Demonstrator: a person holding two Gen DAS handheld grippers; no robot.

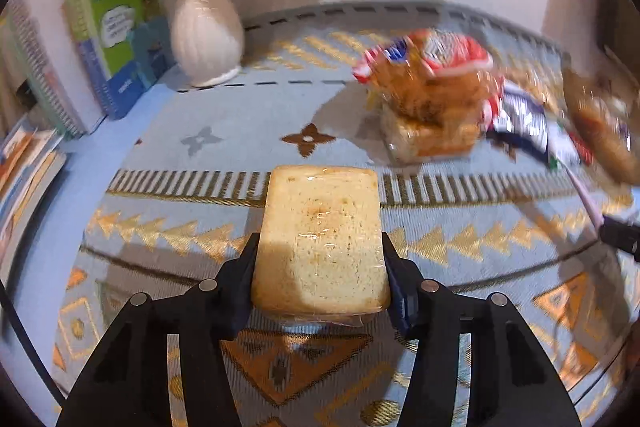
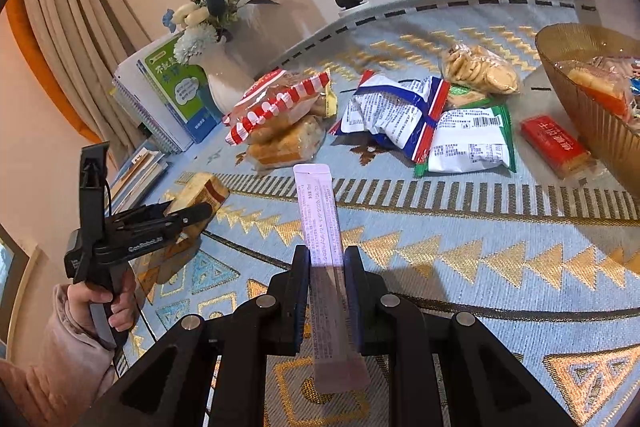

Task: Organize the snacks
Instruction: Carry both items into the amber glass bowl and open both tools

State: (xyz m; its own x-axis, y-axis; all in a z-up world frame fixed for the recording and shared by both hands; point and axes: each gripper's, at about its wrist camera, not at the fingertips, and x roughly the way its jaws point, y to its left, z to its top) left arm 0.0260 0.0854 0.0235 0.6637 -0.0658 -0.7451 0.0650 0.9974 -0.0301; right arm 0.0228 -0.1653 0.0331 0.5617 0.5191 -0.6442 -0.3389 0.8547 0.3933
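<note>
In the left wrist view, the left hand-held gripper (image 1: 320,267) is clamping a plastic-wrapped cake slice (image 1: 320,239) by its two sides, holding it above the patterned worktop (image 1: 200,107), probably for carrying to the bowl; the slice is looking pale golden and spongy. In the right wrist view, the right hand-held gripper (image 2: 326,291) is pinching a thin pink sachet (image 2: 324,239) pointing forward, while the amber bowl (image 2: 580,99) is waiting at the right, already holding some snacks.

Setting: a home living space. Indicators: table (image 2: 500,267) covered with a patterned woven cloth, white vase (image 2: 228,79) holding artificial flowers, stacked books (image 2: 160,99), pleated curtain (image 2: 76,39), plain walls.
</note>
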